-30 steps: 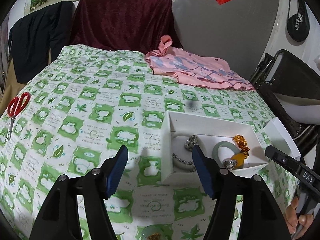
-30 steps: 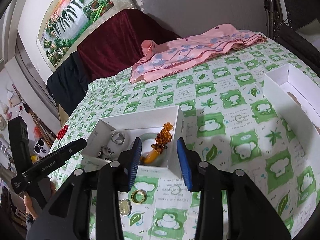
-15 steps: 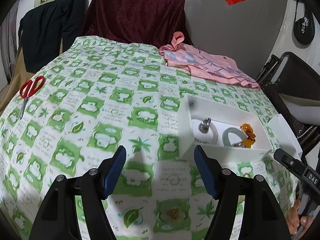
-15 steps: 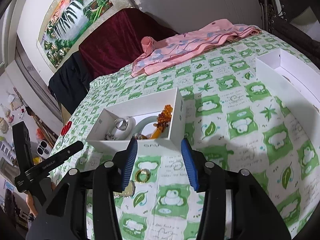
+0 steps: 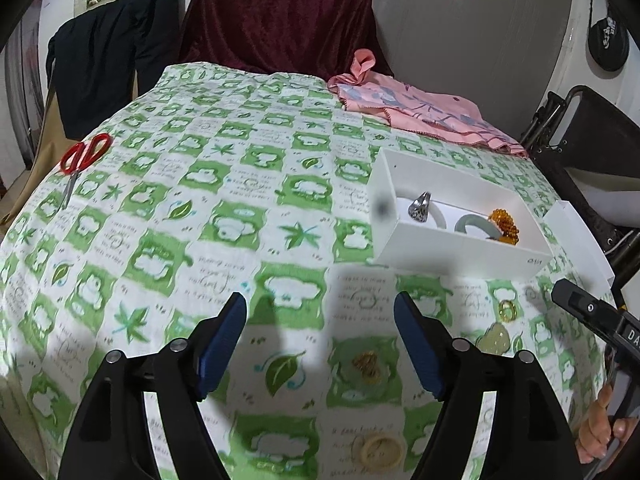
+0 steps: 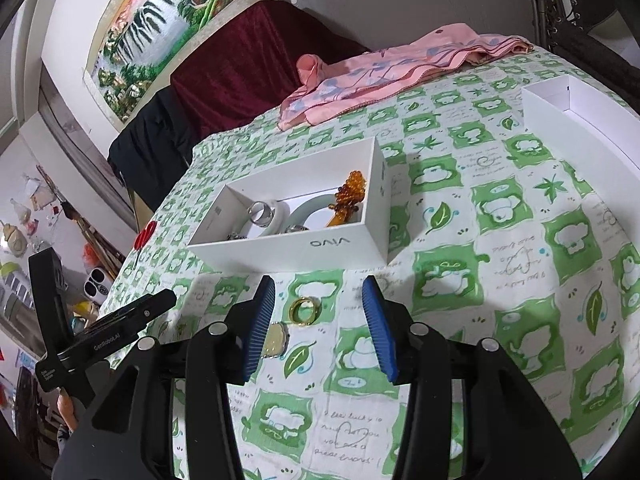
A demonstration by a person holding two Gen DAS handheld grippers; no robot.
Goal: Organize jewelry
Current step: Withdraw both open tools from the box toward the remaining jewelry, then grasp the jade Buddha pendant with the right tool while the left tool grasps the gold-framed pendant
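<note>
A white box (image 5: 452, 244) (image 6: 280, 246) on the green-patterned cloth holds a silver ring (image 5: 419, 207), pale bangles (image 6: 304, 210) and amber beads (image 6: 352, 188). In front of it lie a gold ring (image 6: 305, 311) (image 5: 506, 311), a pale pendant (image 6: 273, 340) (image 5: 495, 339), a small gold chain piece (image 5: 367, 364) and a cream ring (image 5: 382, 451). My left gripper (image 5: 320, 340) is open and empty, left of the gold chain piece. My right gripper (image 6: 320, 320) is open, with the gold ring lying between its fingers, apart from both.
A white box lid (image 6: 580, 120) (image 5: 580, 240) lies to the right. Red scissors (image 5: 80, 160) lie at the far left. A pink cloth (image 5: 420, 112) (image 6: 400, 68) lies at the back. A dark chair (image 5: 592, 152) stands beyond the right edge.
Both grippers have pulled back from the box toward the near edge. The loose pieces in front of the box have come into view. Both stay open.
</note>
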